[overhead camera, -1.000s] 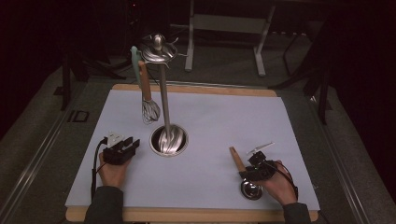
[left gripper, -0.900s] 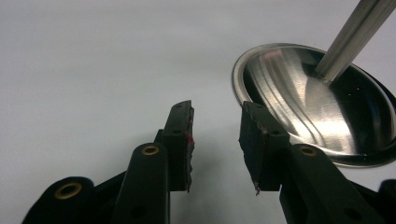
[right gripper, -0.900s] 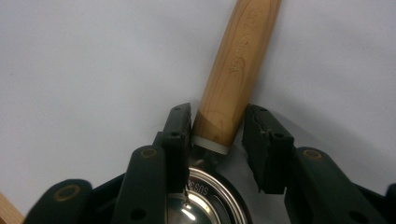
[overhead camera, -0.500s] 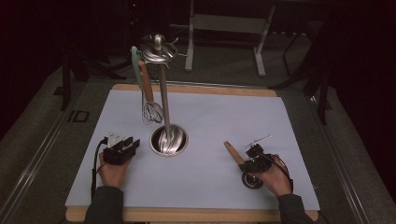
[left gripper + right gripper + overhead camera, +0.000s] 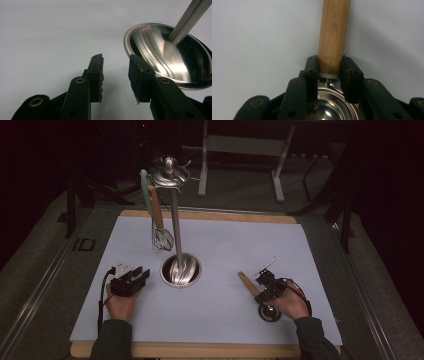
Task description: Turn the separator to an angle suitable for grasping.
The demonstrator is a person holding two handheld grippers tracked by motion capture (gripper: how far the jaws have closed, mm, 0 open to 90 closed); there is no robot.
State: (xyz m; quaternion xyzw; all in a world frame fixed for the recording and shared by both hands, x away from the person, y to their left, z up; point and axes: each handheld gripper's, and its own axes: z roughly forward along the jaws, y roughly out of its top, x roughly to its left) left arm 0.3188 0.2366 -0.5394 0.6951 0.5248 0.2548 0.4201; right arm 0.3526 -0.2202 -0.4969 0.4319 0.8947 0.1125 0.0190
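The right gripper (image 5: 329,75) has just been closing and clamps the ladle (image 5: 333,32) at its wooden handle, whose long axis points toward 12 o'clock beyond the fingertips.

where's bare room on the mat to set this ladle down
The mat is bare along its far right, beyond the right gripper that clamps the ladle, and in front between both hands. It is crowded around the stand base, under the whisk, and by the left gripper.

One tall steel utensil stand (image 5: 176,240) with a round dished base; one wire whisk (image 5: 161,236) with a wooden handle; one wooden-handled steel ladle (image 5: 260,297); two black two-jawed tools (image 5: 131,279).
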